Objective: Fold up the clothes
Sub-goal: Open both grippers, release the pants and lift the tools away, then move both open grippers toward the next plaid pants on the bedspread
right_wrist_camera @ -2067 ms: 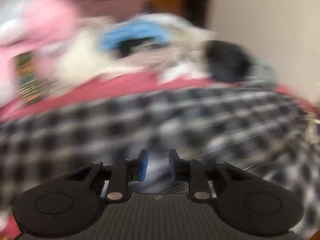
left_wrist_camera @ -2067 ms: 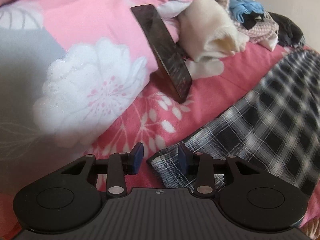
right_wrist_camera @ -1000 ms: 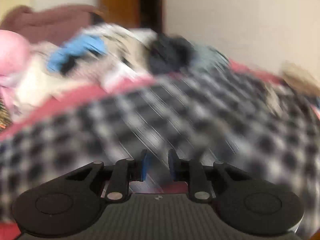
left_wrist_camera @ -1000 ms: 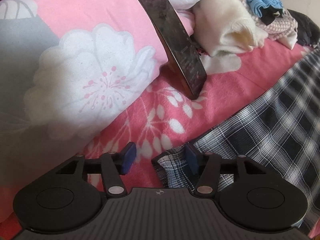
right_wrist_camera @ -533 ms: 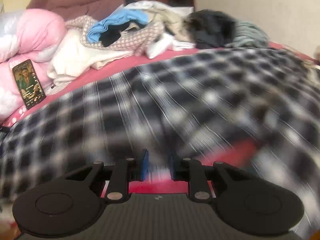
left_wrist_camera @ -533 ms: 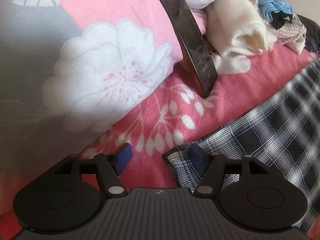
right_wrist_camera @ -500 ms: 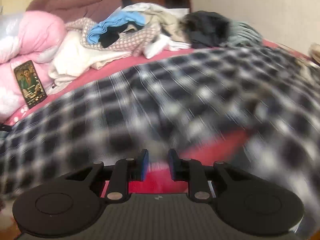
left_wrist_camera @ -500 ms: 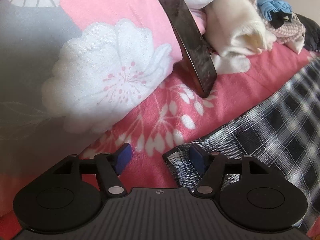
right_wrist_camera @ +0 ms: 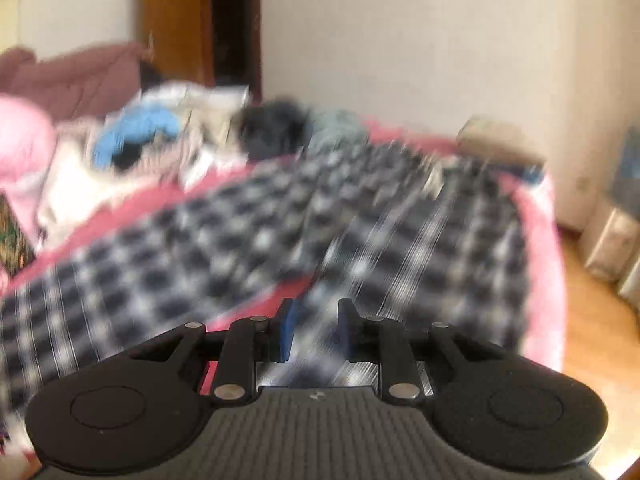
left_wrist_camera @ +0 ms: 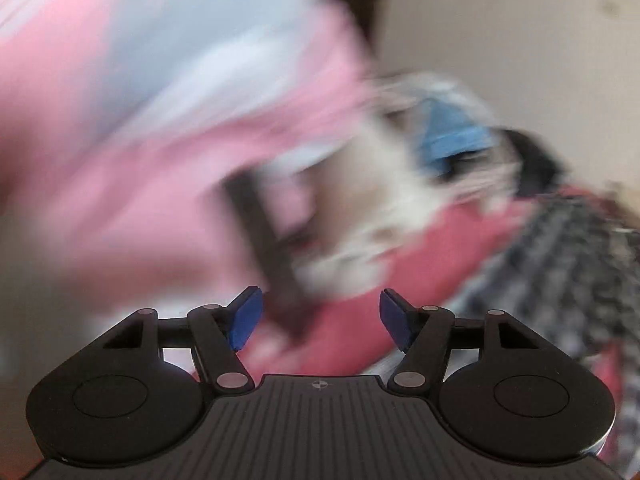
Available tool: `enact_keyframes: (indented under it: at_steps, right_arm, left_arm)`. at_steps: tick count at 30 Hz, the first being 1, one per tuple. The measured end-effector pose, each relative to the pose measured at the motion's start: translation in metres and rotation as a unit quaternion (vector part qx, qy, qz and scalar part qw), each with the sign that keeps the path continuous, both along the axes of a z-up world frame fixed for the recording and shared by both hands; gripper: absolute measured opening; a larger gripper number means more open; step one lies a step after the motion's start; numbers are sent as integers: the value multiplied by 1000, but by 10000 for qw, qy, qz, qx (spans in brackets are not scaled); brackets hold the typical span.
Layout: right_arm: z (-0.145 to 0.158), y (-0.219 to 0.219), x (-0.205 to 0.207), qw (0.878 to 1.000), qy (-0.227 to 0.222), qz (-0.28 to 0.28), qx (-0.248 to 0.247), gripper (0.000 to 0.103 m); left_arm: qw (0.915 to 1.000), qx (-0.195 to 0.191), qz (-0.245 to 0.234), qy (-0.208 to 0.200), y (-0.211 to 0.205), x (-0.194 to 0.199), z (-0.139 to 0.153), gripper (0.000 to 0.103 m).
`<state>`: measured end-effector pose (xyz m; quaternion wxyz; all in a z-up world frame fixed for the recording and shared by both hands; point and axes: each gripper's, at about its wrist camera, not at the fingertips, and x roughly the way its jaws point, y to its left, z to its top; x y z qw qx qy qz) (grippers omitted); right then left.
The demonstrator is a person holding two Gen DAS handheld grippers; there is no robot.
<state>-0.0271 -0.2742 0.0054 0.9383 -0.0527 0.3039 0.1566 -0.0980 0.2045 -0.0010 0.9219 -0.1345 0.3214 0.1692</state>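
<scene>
A black-and-white plaid garment point(right_wrist_camera: 240, 240) lies spread over the red bed sheet point(right_wrist_camera: 540, 220). My right gripper point(right_wrist_camera: 316, 332) hovers low over its near part. Its jaws stand narrow, and plaid cloth fills the gap between them and runs back under the fingers. The left wrist view is heavily blurred. There my left gripper point(left_wrist_camera: 321, 318) is open with nothing between its blue pads point(left_wrist_camera: 248, 318), held above the sheet. The plaid garment point(left_wrist_camera: 580, 260) lies off to its right.
A dark phone point(left_wrist_camera: 268, 248) leans against the pink flowered quilt point(left_wrist_camera: 140, 140). A pile of loose clothes point(right_wrist_camera: 160, 136), blue, cream and black, sits at the back of the bed near the wall. The bed's right edge drops to a wooden floor point(right_wrist_camera: 580, 300).
My left gripper's jaws widened off the garment's corner, then it rose and tipped up towards the quilt and clothes pile. My right gripper swung across the garment and rose, bringing the bed's right edge into view.
</scene>
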Motion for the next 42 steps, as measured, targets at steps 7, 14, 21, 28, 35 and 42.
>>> enact_keyframes:
  at_steps: [7, 14, 21, 28, 35, 42]
  right_arm:
    - [61, -27, -40, 9960, -702, -537, 158, 32]
    - [65, -61, -104, 9891, -710, -1289, 20, 33]
    - [78, -91, -138, 9751, -800, -2067, -57, 35]
    - [131, -89, -151, 9672, -1683, -1899, 85, 47]
    - [188, -78, -153, 9568, -2556, -1342, 355, 54]
    - [210, -56, -131, 9538, -2807, -841, 663, 66]
  left_arm:
    - [9637, -2, -2579, -684, -120, 152, 99, 65]
    - [9001, 626, -4293, -407, -263, 211, 139, 65]
    - [8488, 460, -5165, -1031, -335, 162, 232, 65]
    - [8674, 1136, -4504, -1784, -317, 104, 366, 65]
    - [8971, 2652, -2075, -2861, -221, 49, 520, 65]
    - [8844, 3795, -68, -2716, -129, -31, 612, 86]
